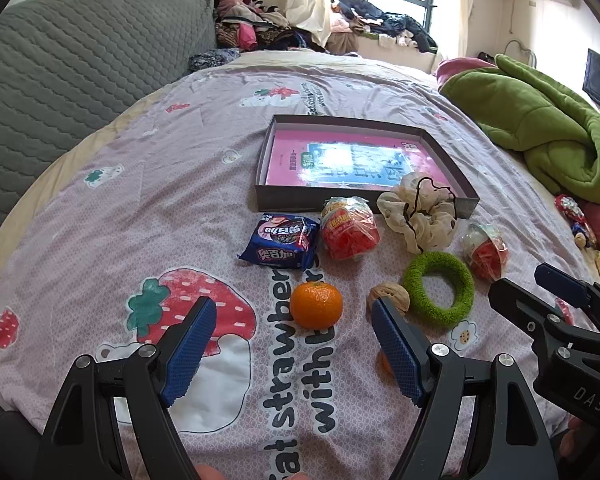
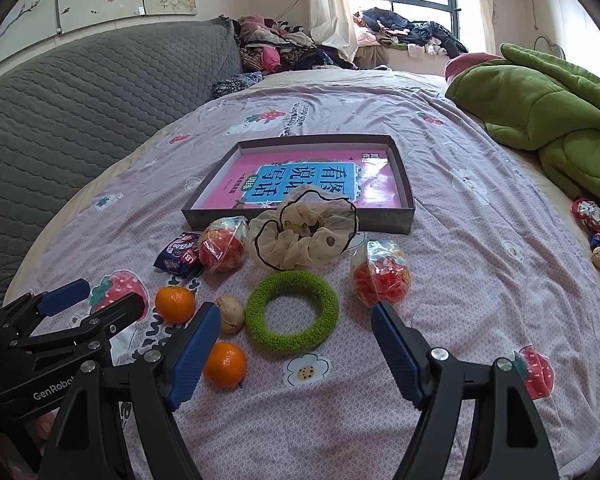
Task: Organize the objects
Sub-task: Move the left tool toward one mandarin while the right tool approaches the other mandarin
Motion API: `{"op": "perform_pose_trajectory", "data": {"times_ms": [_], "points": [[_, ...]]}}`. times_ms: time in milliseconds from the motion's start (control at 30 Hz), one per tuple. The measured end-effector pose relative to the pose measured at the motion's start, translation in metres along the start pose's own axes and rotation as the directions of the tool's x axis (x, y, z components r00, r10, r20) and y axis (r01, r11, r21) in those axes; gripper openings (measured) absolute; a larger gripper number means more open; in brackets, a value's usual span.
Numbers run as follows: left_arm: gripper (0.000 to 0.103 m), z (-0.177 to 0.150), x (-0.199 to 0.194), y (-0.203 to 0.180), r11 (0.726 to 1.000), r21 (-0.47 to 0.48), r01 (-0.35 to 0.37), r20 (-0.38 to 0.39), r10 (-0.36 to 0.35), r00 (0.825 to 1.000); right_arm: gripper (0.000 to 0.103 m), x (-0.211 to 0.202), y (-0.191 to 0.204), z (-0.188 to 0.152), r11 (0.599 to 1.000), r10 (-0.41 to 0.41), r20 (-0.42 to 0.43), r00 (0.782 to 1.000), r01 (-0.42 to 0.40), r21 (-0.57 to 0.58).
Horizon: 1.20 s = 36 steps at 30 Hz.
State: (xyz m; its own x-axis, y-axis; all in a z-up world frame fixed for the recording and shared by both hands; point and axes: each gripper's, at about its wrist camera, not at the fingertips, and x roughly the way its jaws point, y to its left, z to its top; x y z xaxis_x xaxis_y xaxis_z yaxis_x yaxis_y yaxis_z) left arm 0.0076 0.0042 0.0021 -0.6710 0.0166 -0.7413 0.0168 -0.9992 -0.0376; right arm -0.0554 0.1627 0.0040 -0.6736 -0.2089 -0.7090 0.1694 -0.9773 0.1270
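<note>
- Left claw (image 1: 292,344) gapes wide and empty above the bed; the round orange mandarin (image 1: 316,305) lies just ahead between its jaws. It looks firm, smooth and light: pinch gently across its middle.
- Right claw (image 2: 296,344) is equally spread, holding nothing; the fuzzy green ring-shaped hair tie (image 2: 292,317) sits just ahead, soft and squashy.
- The shallow grey cardboard box (image 2: 296,218) lies farther ahead.

You have a soft, matt printed cloth quilt (image 2: 440,280) under everything. The box (image 2: 404,184) looks like matt grey cardboard, the book (image 2: 300,176) inside it glossy. The green ring (image 2: 260,320) is fuzzy, the scrunchie (image 2: 300,240) sheer fabric, the snack bags (image 2: 380,276) shiny crinkled plastic, and the gripper pads (image 2: 192,356) ribbed.
</note>
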Motion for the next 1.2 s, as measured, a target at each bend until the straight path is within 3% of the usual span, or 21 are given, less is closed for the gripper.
{"op": "perform_pose_trajectory", "data": {"times_ms": [767,1200], "points": [[0.081,-0.003,0.013,0.008,1.0,-0.005,0.006,-0.048,-0.007,0.999,0.077,-0.002,-0.008,0.002,1.0,-0.009,0.003,1.0,0.008,0.004],[0.081,-0.007,0.03,0.012,1.0,-0.008,0.025,-0.107,-0.026,0.994,0.077,0.007,0.012,-0.013,0.997,-0.007,-0.041,0.999,0.003,-0.075]]}}
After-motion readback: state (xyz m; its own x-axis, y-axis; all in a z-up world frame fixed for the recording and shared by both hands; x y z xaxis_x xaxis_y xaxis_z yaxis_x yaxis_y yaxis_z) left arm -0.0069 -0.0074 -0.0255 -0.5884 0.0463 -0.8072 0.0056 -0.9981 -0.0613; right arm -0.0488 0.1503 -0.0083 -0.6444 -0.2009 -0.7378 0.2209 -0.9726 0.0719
